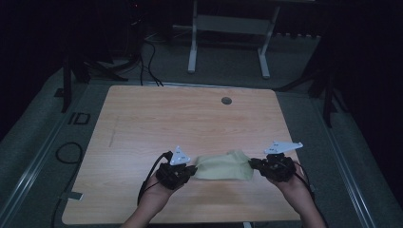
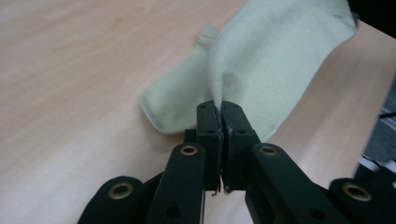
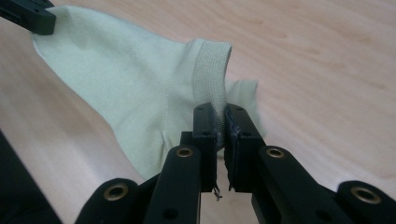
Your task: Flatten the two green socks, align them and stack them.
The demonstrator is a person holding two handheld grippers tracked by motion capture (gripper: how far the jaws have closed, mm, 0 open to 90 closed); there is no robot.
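A person's left gripper [image 1: 189,169] and right gripper [image 1: 254,164] each pinch one end of a pale green sock [image 1: 223,166], stretching it taut between them above the wooden table [image 1: 190,114], apparently to straighten it.

Left tongs [image 1: 193,168] clamped tight; right tongs [image 1: 252,164] likewise.

I'm working in a dim lab: bare wooden tabletop [image 1: 190,118], grey carpet, floor cables [image 1: 147,57], metal stand legs [image 1: 192,47].
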